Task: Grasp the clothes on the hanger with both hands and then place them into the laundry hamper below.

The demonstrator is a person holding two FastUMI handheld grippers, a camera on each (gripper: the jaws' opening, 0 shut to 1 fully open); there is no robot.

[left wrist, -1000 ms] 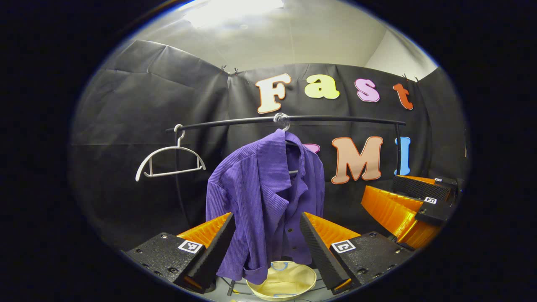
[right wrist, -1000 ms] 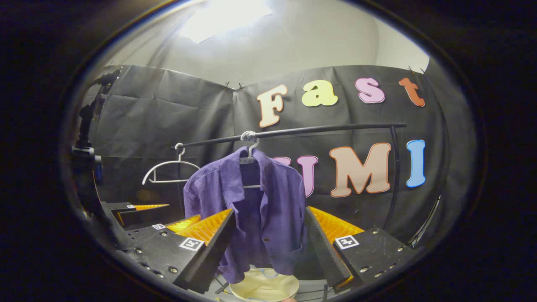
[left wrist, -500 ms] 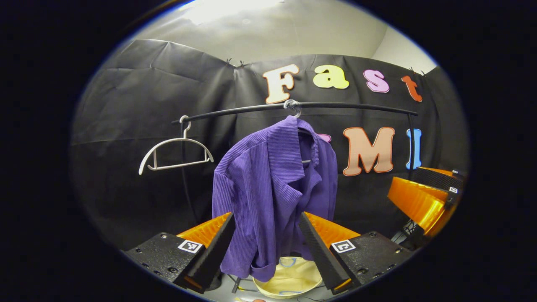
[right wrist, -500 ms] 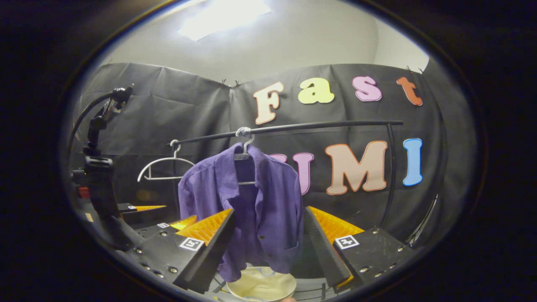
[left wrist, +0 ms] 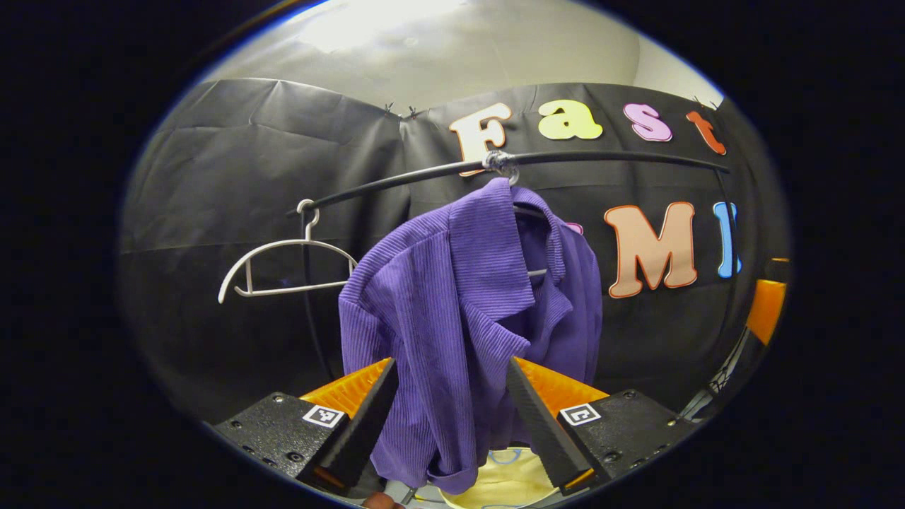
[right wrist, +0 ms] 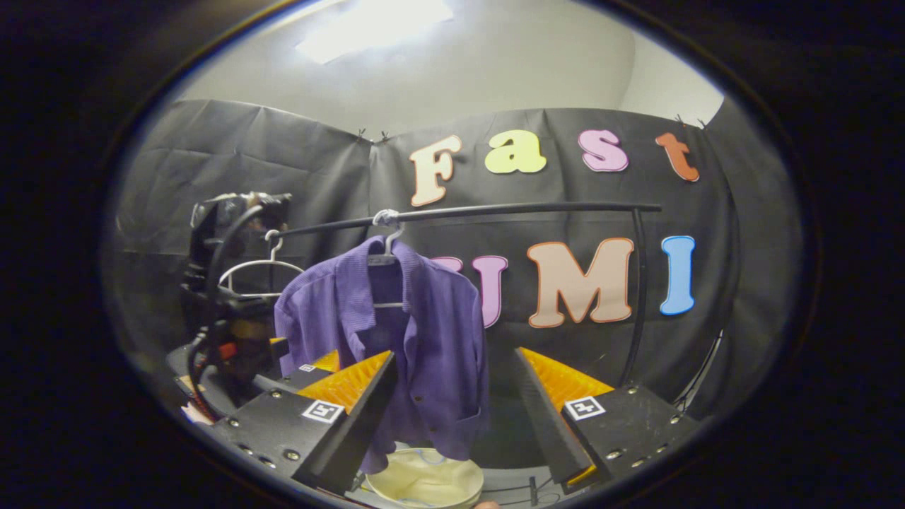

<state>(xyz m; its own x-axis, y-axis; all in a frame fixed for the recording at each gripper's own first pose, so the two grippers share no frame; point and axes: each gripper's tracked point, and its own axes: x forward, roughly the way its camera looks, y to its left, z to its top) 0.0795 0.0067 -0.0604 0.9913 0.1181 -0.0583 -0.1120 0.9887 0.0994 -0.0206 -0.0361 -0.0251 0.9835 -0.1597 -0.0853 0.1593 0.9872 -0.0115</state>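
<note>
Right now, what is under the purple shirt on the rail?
Under the purple shirt stands the pale yellow laundry hamper, its mouth open. The shirt's hem covers its far rim in the left gripper view; the hamper's bottom cannot be seen.

From my left gripper view I looked forward and slightly up along the fingers, close to the purple shirt (left wrist: 466, 318) under the rail (left wrist: 565, 159). My right gripper view faced the same way from farther back and more to the right, with the shirt (right wrist: 417, 332) left of centre. Both shared shirt, rail (right wrist: 495, 209), empty hanger (left wrist: 283, 265) (right wrist: 258, 272) and hamper (right wrist: 424, 477).
</note>
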